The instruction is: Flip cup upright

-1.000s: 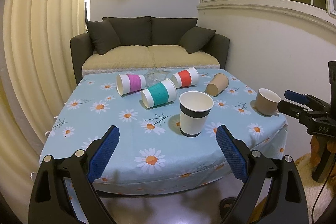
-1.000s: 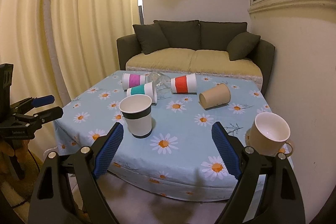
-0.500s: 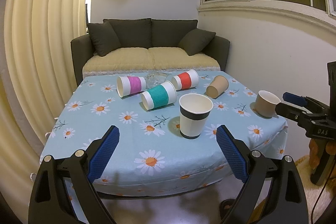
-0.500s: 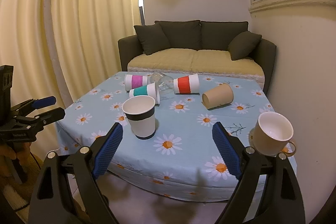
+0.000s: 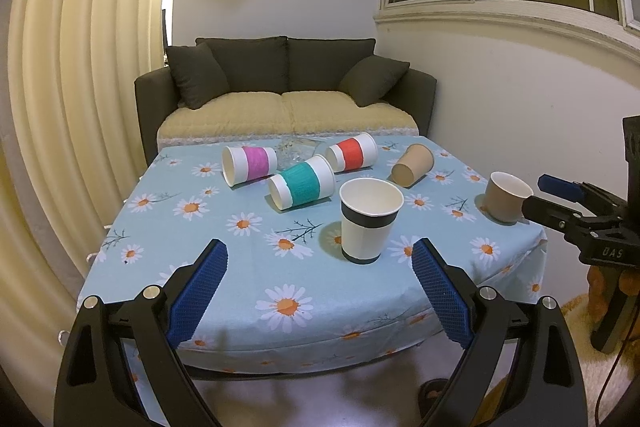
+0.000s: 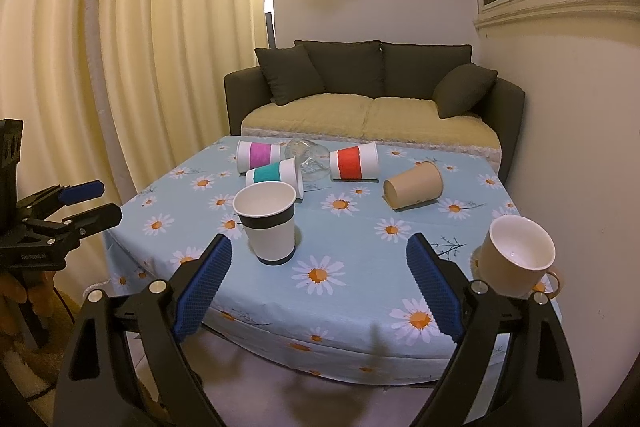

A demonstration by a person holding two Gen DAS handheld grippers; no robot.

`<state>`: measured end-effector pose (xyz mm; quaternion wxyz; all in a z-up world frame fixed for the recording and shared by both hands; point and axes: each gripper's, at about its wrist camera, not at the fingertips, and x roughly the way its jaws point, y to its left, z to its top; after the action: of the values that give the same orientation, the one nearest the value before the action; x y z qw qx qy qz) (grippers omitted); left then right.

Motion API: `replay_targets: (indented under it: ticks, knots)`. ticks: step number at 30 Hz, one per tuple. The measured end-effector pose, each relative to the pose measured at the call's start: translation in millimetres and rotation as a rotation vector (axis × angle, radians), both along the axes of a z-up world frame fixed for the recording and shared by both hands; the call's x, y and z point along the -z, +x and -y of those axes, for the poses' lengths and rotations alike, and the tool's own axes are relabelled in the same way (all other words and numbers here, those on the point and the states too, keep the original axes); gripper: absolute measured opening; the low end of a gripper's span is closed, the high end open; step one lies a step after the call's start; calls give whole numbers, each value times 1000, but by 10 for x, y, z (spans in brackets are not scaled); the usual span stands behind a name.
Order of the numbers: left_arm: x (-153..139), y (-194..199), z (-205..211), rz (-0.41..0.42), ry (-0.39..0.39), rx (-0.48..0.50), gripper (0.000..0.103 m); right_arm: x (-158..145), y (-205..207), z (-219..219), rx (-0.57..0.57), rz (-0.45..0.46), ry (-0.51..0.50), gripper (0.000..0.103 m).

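Note:
Several cups sit on the daisy tablecloth [image 5: 248,279]. A white paper cup with a black band [image 5: 369,220] [image 6: 269,223] stands upright near the front. A beige mug [image 5: 506,196] [image 6: 516,256] stands upright at the right edge. Lying on their sides are a teal-sleeved cup [image 5: 302,182] [image 6: 276,174], a purple-sleeved cup [image 5: 249,165] [image 6: 258,155], a red-sleeved cup [image 5: 352,158] [image 6: 354,162] and a brown paper cup [image 5: 413,165] [image 6: 414,185]. My left gripper [image 5: 320,291] and right gripper [image 6: 318,287] are open and empty, held back from the table's front edge.
A clear glass [image 6: 308,157] lies among the far cups. A dark sofa [image 5: 286,95] stands behind the table, curtains [image 5: 80,87] on the left, a wall [image 6: 560,127] on the right. Each gripper shows in the other's view, the right one [image 5: 580,211] and the left one [image 6: 60,215].
Both grippers have drawn back slightly from the table; the cups look a little farther and lower. No cup has moved.

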<state>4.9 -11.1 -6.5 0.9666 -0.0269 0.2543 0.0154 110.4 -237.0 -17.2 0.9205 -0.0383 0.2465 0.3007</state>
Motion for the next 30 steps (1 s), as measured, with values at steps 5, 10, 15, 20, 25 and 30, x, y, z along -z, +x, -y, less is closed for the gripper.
replay_targets:
  ticks: [5,10,15,20,25,30]
  knots:
    - [2,-8,-4,2,1,-1,91,-2,-1,-4,1,4,-6,88]
    - [2,-10,-4,1,2,-1,91,0,-2,-3,1,4,-5,88]
    - [-6,-5,-3,0,3,2,91,8,3,-3,1,0,-8,88]
    - [-8,1,-7,0,1,2,91,13,5,-2,0,1,-6,89]
    - [7,15,0,-1,4,7,91,13,2,-3,0,2,-8,89]
    - [7,4,-1,2,3,7,91,20,7,-1,1,0,-10,89]
